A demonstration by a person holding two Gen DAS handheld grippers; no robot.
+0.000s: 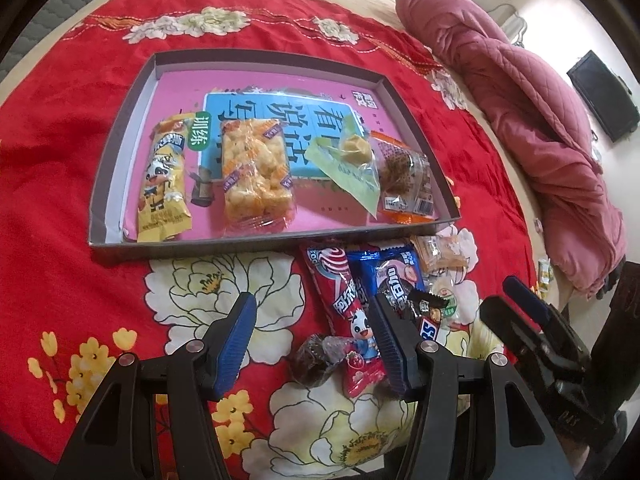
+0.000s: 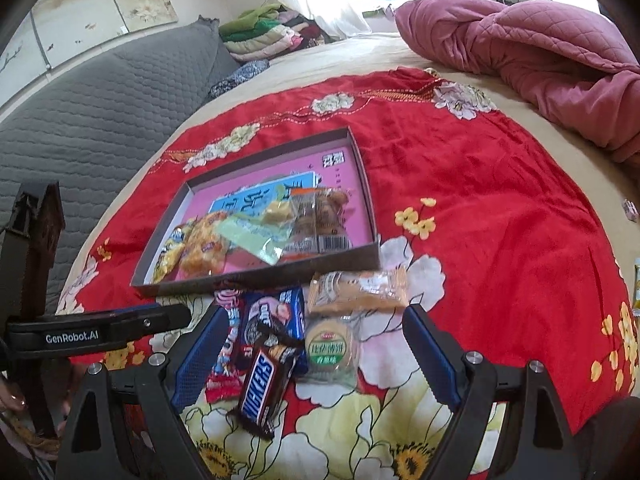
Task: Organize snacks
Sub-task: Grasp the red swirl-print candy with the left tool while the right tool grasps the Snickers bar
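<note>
A shallow box tray [image 1: 120, 152] [image 2: 370, 200] with a pink lining lies on a red floral cloth. It holds a yellow cartoon packet [image 1: 162, 184], a puffed-rice bar [image 1: 256, 172], a green packet [image 1: 352, 164] and a clear cookie packet [image 1: 404, 176]. In front of it lies a loose pile: a red milk-candy stick [image 1: 352, 312], a blue Oreo pack [image 2: 276, 312], a Snickers bar [image 2: 264, 384], a round green-label biscuit [image 2: 330, 350], an orange cracker pack [image 2: 358, 290] and a dark wrapped sweet [image 1: 312, 356]. My left gripper [image 1: 312, 344] is open over the pile's left side. My right gripper [image 2: 316, 364] is open around the pile.
A rumpled pink quilt [image 1: 520, 112] [image 2: 520, 48] lies at the far right of the bed. A grey quilted headboard [image 2: 100, 120] and folded clothes [image 2: 264, 32] are at the back left. Small packets [image 2: 636, 284] lie off the cloth at the right.
</note>
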